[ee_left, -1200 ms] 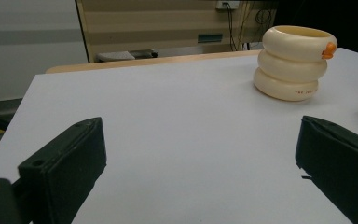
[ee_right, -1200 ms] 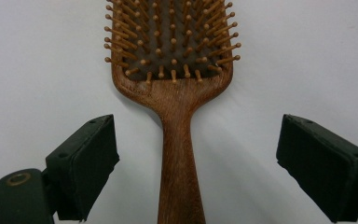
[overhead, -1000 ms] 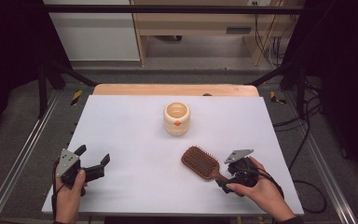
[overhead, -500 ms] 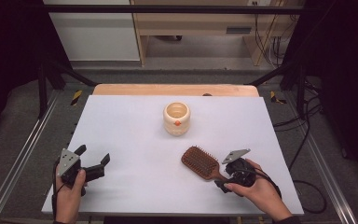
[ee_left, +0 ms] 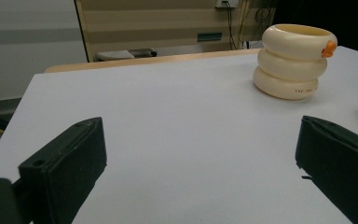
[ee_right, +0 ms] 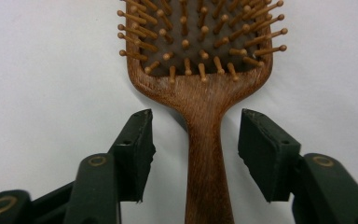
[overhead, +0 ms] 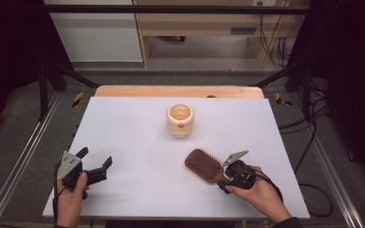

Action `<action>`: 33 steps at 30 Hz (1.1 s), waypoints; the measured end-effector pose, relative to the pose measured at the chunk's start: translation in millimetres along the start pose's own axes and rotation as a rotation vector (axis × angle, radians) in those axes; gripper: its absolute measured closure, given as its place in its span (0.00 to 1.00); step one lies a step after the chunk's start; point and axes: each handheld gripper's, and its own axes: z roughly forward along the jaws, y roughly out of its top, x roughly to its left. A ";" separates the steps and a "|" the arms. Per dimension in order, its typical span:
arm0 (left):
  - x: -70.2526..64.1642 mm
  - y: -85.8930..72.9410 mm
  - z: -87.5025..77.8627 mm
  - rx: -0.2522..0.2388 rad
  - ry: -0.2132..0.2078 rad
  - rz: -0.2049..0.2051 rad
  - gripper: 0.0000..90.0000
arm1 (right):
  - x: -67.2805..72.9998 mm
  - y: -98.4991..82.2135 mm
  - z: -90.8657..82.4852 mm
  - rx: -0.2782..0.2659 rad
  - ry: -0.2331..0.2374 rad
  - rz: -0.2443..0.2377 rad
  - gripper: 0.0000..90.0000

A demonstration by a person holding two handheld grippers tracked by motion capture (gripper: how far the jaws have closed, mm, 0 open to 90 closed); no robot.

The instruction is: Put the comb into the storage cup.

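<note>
Your right gripper (ee_right: 195, 140) sits low at the near right of the white surface (overhead: 138, 128), and its jaws have just been closing: they now stand about half-way in, one on each side of the wooden handle of the hairbrush (ee_right: 200, 70), with a clear strip of white showing between each pad and the wood, so nothing is clamped yet. In the high view the same right gripper (overhead: 224, 172) lies over the handle end, your hand behind it. The hairbrush (overhead: 203, 165) lies flat on the surface, bristles up, near the front right. Its long axis runs on a slant: the paddle head points away from you and to your left, toward the middle of the surface, and the handle points back toward your right hand. In the right gripper view the handle runs straight up the middle between the jaws. Your left gripper (overhead: 95, 164) rests at the near left, well apart from the brush, its jaws spread wide with nothing between them. A cream ringed pot (overhead: 180, 120) stands upright near the middle, beyond the brush head and apart from it; it also shows ahead of the left gripper (ee_left: 200, 154) as the ringed pot (ee_left: 294, 60).
</note>
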 end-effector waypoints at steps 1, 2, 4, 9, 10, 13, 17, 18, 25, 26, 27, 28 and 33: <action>0.1 0.2 0.0 0.000 -0.001 0.000 0.02 | -0.8 0.4 0.7 0.010 0.000 -0.002 0.54; 0.1 0.2 0.0 0.000 -0.001 0.000 0.02 | -0.9 0.6 0.9 0.014 0.000 -0.003 0.55; 1.7 0.8 -0.7 -0.003 0.002 0.003 0.02 | -1.3 1.1 1.5 0.022 0.003 -0.003 0.57; 4.1 0.5 -1.4 -0.004 0.008 -0.008 0.02 | -1.3 1.7 2.5 0.035 -0.001 -0.004 0.60; 4.1 0.5 -1.4 -0.005 0.008 -0.008 0.02 | -2.3 1.5 3.0 0.039 -0.003 -0.003 0.62; 3.6 0.7 -1.1 -0.002 0.004 -0.002 0.02 | -3.3 1.1 3.9 0.042 0.000 -0.002 0.64; 3.7 0.6 -1.2 -0.003 0.004 -0.006 0.02 | -3.2 1.1 4.5 0.047 0.003 -0.001 0.65; 3.7 0.5 -1.2 -0.003 0.004 -0.006 0.02 | -3.1 1.3 4.6 0.049 0.003 -0.002 0.65; 2.7 0.3 -0.5 0.002 -0.001 -0.001 0.02 | -4.1 1.5 6.2 0.062 -0.001 -0.001 0.68; 2.6 0.2 -0.4 0.003 -0.001 -0.001 0.02 | -4.2 1.6 6.3 0.062 -0.002 -0.001 0.68; 2.6 0.2 -0.4 0.003 -0.001 -0.001 0.02 | -4.2 1.6 6.3 0.062 -0.002 -0.001 0.68; 2.5 0.2 -0.4 0.003 -0.001 -0.002 0.02 | -4.1 2.1 6.2 0.065 -0.004 -0.003 0.69; 1.9 0.0 0.2 0.006 -0.004 0.001 0.02 | -1.3 3.9 7.2 0.079 -0.020 -0.021 0.73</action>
